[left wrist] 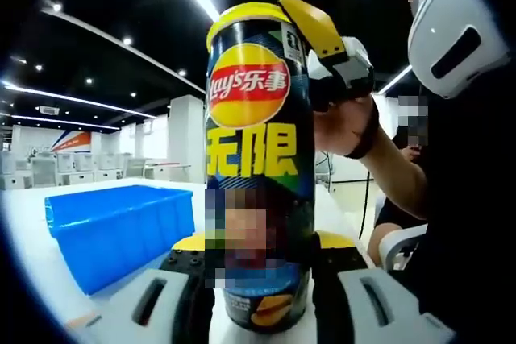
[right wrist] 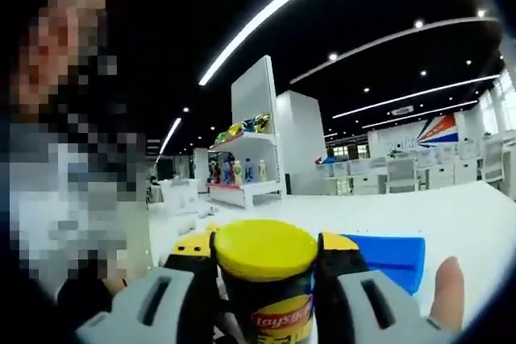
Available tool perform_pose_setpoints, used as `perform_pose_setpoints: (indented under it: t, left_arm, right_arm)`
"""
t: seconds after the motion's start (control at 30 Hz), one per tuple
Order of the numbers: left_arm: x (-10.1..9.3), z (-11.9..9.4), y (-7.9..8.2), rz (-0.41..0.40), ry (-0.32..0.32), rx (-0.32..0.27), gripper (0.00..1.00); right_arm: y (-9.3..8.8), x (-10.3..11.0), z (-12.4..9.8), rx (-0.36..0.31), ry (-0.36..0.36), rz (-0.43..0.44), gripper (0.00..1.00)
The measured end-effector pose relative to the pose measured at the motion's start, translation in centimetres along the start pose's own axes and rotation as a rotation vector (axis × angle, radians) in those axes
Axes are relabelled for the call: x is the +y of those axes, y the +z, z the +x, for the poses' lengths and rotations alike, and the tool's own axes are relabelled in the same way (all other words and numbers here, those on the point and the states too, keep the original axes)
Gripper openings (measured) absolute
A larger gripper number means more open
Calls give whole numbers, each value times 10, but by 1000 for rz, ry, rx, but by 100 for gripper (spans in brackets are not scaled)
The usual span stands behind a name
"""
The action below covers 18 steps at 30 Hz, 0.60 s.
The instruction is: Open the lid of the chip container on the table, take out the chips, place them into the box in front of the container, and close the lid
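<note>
A tall dark-blue Lay's chip can (left wrist: 258,159) stands upright on the white table (left wrist: 32,255). My left gripper (left wrist: 262,251) is shut on its lower part, one jaw on each side. The can's yellow lid (left wrist: 242,14) sits on top. The right gripper reaches in from the right, and one of its yellow fingers (left wrist: 310,26) lies against the lid's edge. In the right gripper view my right gripper (right wrist: 266,251) is shut on the yellow lid (right wrist: 266,239), with the can (right wrist: 278,320) below it. The blue box (left wrist: 121,227) (right wrist: 391,257) stands open just beside the can.
A person's hand (left wrist: 347,122) holds the right gripper, with their dark-clothed body at the right. A fingertip (right wrist: 447,296) shows low on the right. Beyond the white table (right wrist: 451,215) are a shelf of bottles (right wrist: 246,159) and desks.
</note>
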<state>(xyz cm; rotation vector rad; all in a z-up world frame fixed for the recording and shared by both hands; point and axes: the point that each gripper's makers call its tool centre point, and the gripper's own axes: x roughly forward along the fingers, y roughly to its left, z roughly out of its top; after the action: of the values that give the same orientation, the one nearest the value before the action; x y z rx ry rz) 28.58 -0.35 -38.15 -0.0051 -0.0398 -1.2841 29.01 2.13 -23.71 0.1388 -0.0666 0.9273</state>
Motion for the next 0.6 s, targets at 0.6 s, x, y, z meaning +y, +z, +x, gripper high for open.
perform_pose_setpoints:
  t: [0.6]
  left_arm:
    - [0,1,-2,12,0,6,47]
  right_arm:
    - [70,-54,-33,-139,-212,-148,41]
